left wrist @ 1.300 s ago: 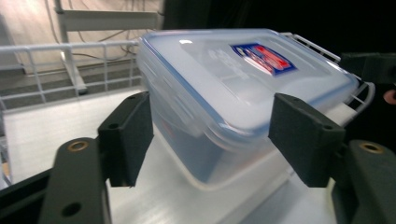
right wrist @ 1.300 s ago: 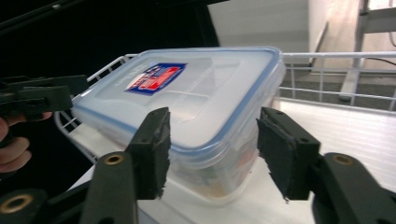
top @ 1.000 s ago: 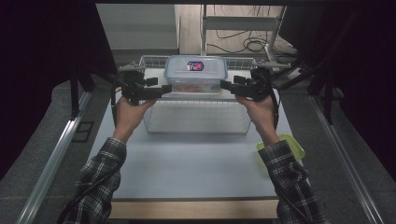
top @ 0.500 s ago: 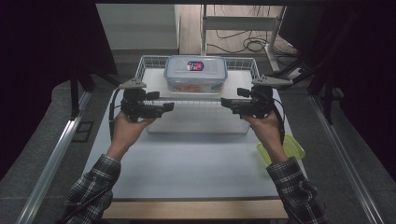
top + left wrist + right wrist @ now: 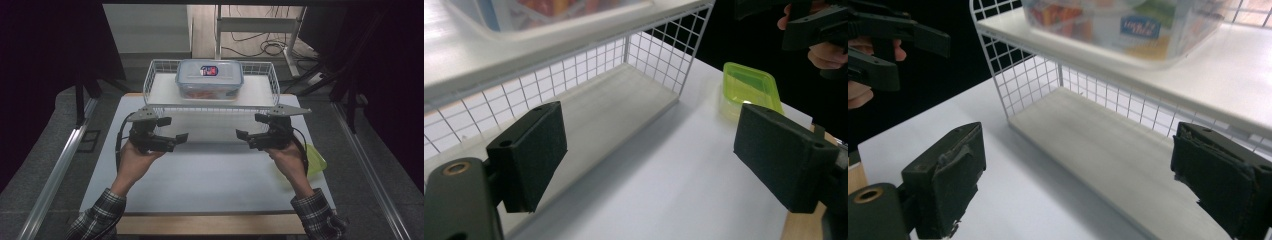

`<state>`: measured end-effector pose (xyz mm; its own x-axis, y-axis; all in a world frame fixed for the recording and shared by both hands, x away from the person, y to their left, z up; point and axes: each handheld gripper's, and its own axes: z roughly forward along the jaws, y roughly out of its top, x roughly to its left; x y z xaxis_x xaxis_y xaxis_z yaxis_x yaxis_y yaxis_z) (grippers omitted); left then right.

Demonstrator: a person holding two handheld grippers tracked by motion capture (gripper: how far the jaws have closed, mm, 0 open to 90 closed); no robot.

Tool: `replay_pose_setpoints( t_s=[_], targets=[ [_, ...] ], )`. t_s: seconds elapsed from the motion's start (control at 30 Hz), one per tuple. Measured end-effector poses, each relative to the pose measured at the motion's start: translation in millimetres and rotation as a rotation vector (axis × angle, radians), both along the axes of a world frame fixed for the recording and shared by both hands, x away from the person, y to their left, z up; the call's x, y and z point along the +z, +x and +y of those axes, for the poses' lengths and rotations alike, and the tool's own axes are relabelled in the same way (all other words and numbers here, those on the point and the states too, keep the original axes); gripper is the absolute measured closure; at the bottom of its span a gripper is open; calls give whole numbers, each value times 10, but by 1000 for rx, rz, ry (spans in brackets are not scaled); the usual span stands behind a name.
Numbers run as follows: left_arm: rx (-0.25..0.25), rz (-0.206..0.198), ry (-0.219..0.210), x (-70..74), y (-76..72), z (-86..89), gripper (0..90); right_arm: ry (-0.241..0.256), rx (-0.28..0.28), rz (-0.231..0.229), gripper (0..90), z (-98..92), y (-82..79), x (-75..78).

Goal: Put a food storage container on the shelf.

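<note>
Lidded container [image 5: 209, 78] on wire rack's [image 5: 155, 80] top shelf, rack at table's [image 5: 210, 180] far edge, tub [image 5: 315, 159] right

Clear lidded food box [image 5: 209, 78] upright atop white wire rack [image 5: 165, 107], upper shelf.

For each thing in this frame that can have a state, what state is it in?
Left gripper: open, holding nothing, above the table.
Right gripper: open, holding nothing.
Food container: lid on, upright on the rack's top shelf.
Wire rack: upright at the table's far edge, lower shelf bare.
Green lid: flat on the table, beside the rack.
</note>
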<state>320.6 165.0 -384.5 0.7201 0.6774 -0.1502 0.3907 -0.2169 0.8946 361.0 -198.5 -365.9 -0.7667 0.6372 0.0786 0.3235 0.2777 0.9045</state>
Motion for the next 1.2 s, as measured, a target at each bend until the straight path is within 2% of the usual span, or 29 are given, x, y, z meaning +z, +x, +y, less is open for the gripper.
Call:
replay_pose_setpoints(
  t_s=[0.27,0.4,0.57,0.63,0.9,1.07,1.2],
  targets=[
    [5,4,23,-194,-211,12,107,-52,9,-17,47,-49,-161,-200],
    [13,3,14,-294,-310,34,101,-58,6,-20,33,-83,-241,-271],
    [19,3,-35,-468,-423,37,93,-64,1,-9,25,-120,-335,-340],
    [11,25,-25,-520,-438,31,90,-59,0,-8,25,-135,-373,-369],
    [20,44,-9,-689,-585,71,72,-47,-3,-9,13,-160,-523,-514],
    [31,44,5,-817,-712,87,51,-35,-23,-9,12,-179,-616,-609],
    [48,18,42,-894,-805,86,39,-36,-14,7,12,-194,-685,-699]
  ],
)
